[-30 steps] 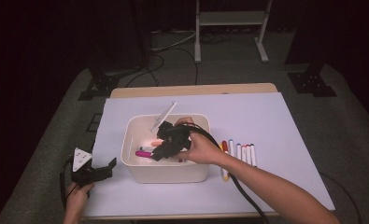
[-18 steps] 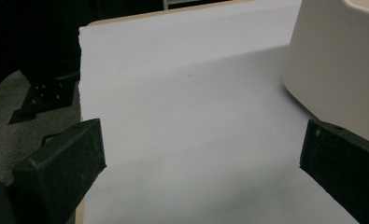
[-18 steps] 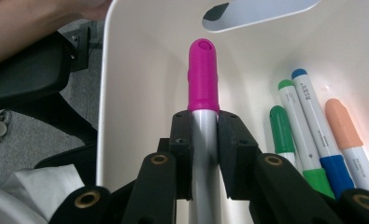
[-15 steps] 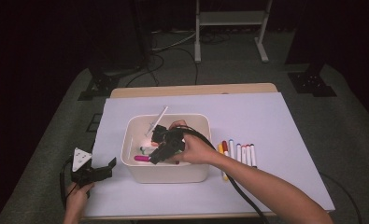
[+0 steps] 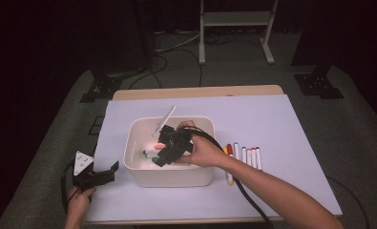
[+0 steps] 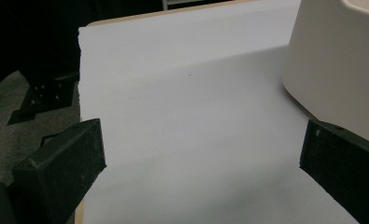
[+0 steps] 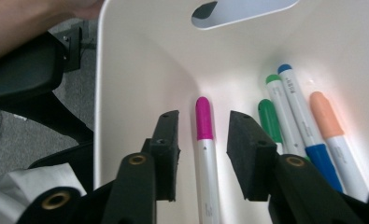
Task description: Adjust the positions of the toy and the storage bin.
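A white sheet (image 5: 281,143) covers the wooden table (image 5: 195,91), which stands on grey floor in a dark room. The right gripper (image 7: 202,154) reaches into the white bin (image 5: 203,174); its jaws have just been opening, and the magenta marker (image 7: 205,140) lies loose between them on the bin floor. Further markers (image 5: 246,156) lie on the sheet behind it. The left gripper (image 6: 201,163) rests spread and empty just beside the bin's outer wall.

A row of markers (image 5: 246,156) lies on the white sheet (image 5: 291,124) right of centre; a metal stand (image 5: 234,28) and black cables (image 5: 176,52) sit on the grey floor (image 5: 358,119) beyond the table.
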A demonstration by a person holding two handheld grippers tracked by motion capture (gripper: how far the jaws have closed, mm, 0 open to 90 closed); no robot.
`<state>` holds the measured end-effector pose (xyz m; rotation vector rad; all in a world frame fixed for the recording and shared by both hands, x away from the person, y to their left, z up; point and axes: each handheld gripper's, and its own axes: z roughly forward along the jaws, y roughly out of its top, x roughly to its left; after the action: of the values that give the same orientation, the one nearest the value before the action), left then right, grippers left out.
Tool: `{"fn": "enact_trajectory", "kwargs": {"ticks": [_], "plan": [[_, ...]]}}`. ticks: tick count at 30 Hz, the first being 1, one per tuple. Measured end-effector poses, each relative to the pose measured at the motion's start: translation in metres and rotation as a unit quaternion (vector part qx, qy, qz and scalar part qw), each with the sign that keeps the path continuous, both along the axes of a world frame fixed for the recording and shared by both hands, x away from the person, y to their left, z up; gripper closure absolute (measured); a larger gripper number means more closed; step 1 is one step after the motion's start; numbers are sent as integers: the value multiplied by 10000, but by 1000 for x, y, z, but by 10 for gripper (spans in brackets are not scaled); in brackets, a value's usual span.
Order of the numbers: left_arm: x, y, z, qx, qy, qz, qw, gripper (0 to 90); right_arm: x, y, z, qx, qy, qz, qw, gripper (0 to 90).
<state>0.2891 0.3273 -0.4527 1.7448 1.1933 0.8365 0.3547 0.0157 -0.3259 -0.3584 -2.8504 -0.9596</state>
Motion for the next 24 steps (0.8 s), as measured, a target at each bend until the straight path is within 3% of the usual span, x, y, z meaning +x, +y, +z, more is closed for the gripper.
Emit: {"fn": "enact_trajectory", "kwargs": {"ticks": [5, 14, 24], "plan": [[0, 0, 0, 6, 3, 3, 10000, 0, -3, -16, 14, 171, -63, -77, 9998, 555], [0, 0, 0, 12, 13, 14, 10000, 0, -4, -62, 38, 481, -165, -457, 9977, 477], [0, -1, 0, 13, 8, 30, 10000, 0, -3, -115, 45, 634, -280, -895, 9936, 434]]}}
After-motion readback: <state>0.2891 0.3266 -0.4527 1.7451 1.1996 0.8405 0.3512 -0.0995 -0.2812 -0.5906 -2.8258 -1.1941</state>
